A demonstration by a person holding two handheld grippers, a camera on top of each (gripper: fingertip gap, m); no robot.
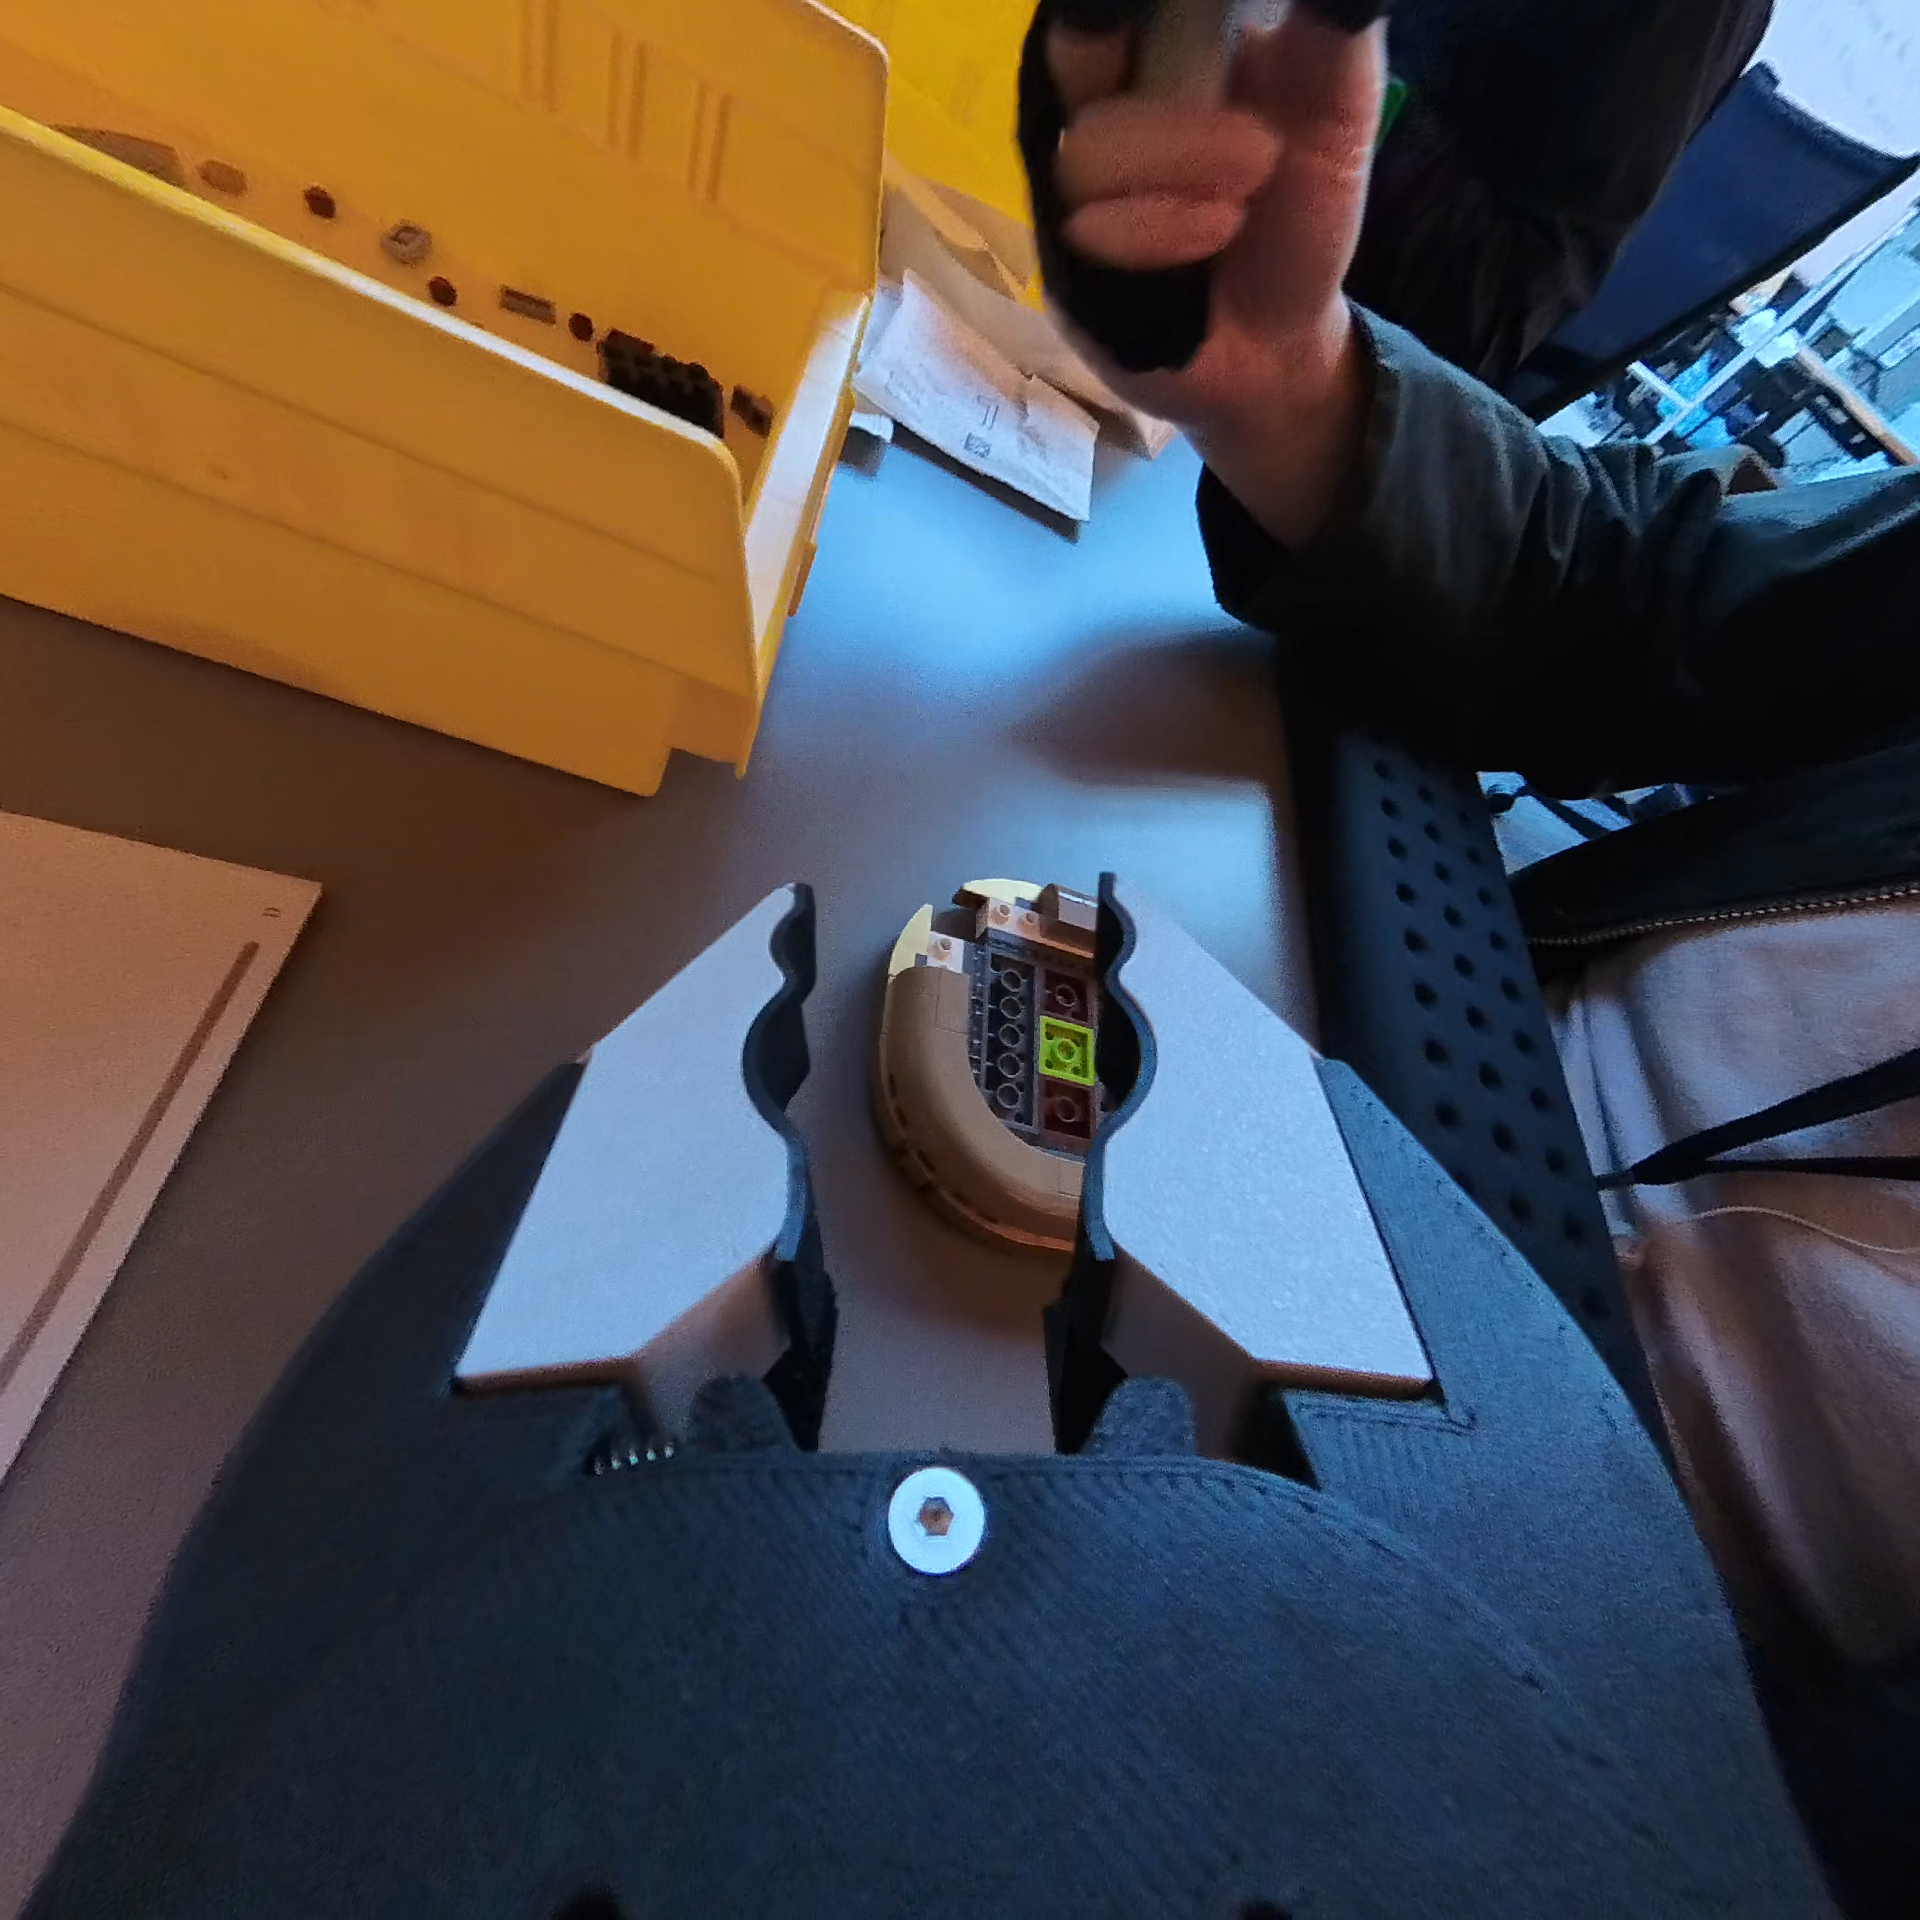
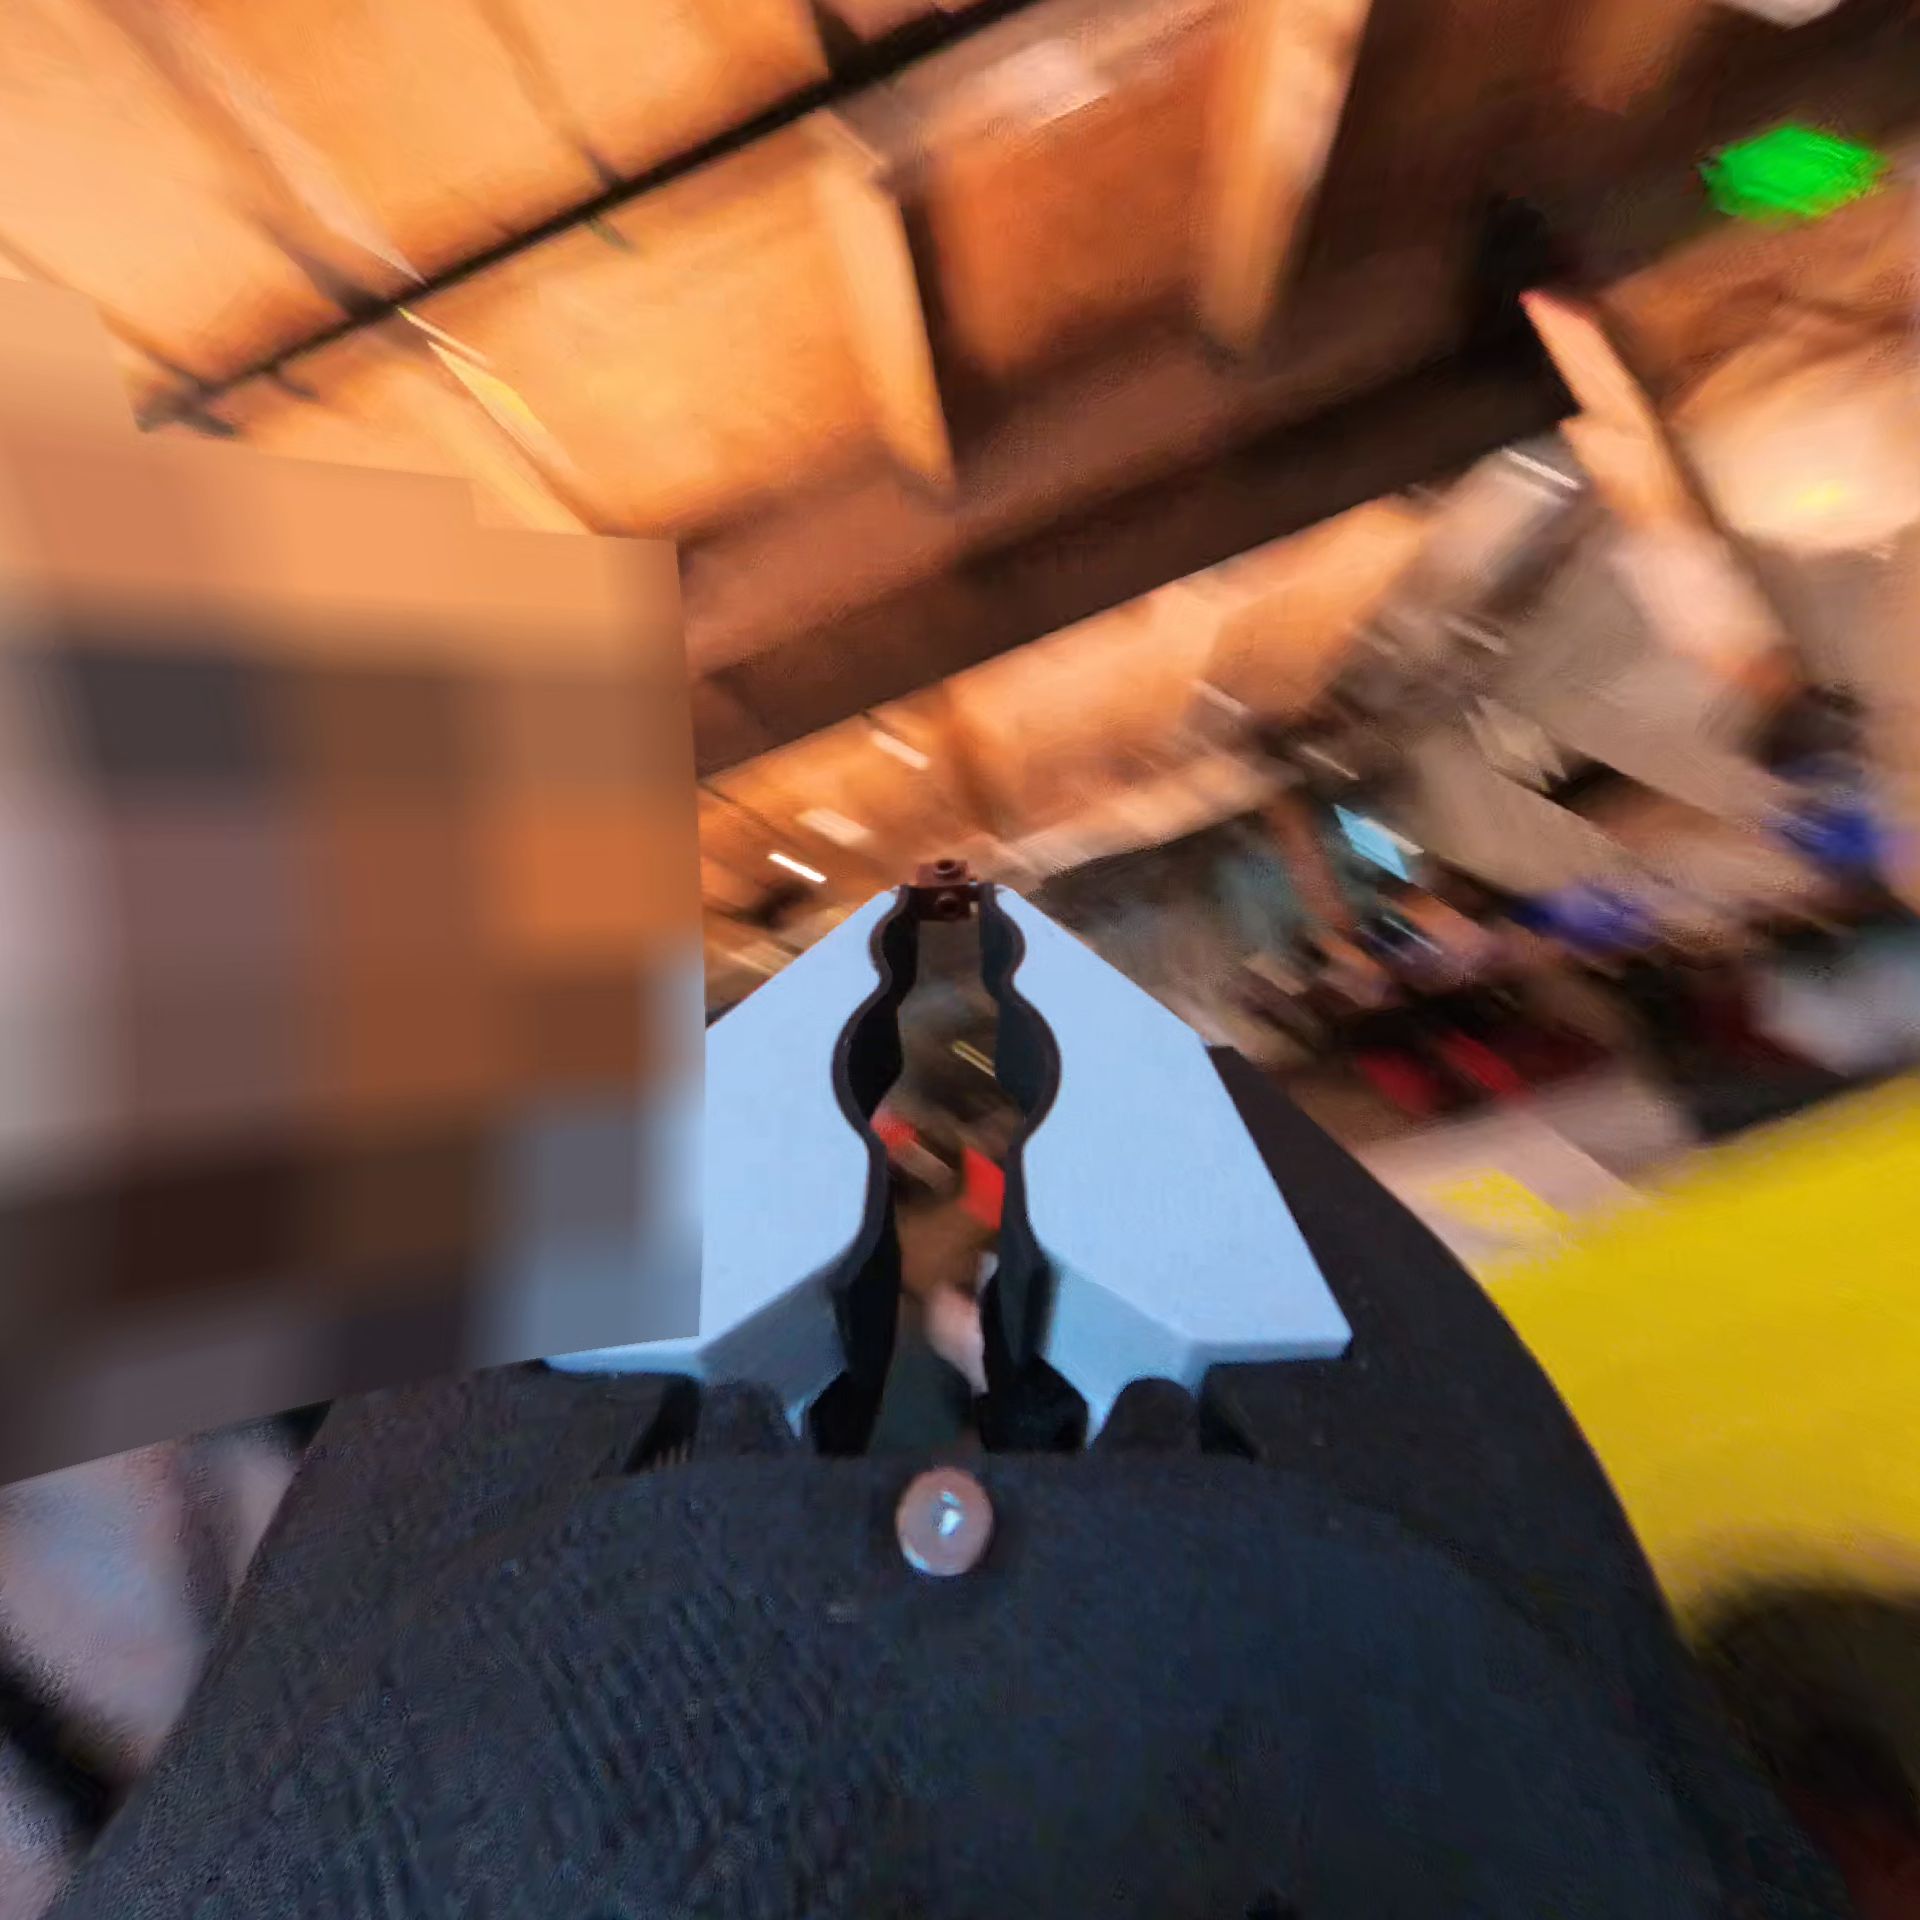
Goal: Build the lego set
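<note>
A bare right hand, emerging from a dark jacket sleeve, is seen clenched in a fist around a handle, raised high above the grey tabletop on the far side of the partly built lego model. The right gripper itself cannot be made out in that view.

The lego model is a rounded assembly with a smooth tan curved outer wall, a cream base plate, a dark grey studded strip, dark red bricks and one lime green square plate at its centre. It lies flat on the tabletop.

The left gripper, made of rough black printed plastic with pale grey flat finger faces and wavy black inner edges, is held low over the model. Its jaws are spread wide apart, and nothing is clamped. The model sits in the gap, close against the right-hand finger; whether they touch cannot be told.

Beyond and to the left of the model, a glossy yellow plastic bin holding small dark loose pieces is seen. Crumpled paper packaging lies beyond the model, beside the bin.

In the right wrist view, the right gripper is pointed upward toward a blurred wooden ceiling. Its jaws are drawn nearly together, and a tiny dark reddish-brown studded lego piece is pinched at the very tips.
</note>
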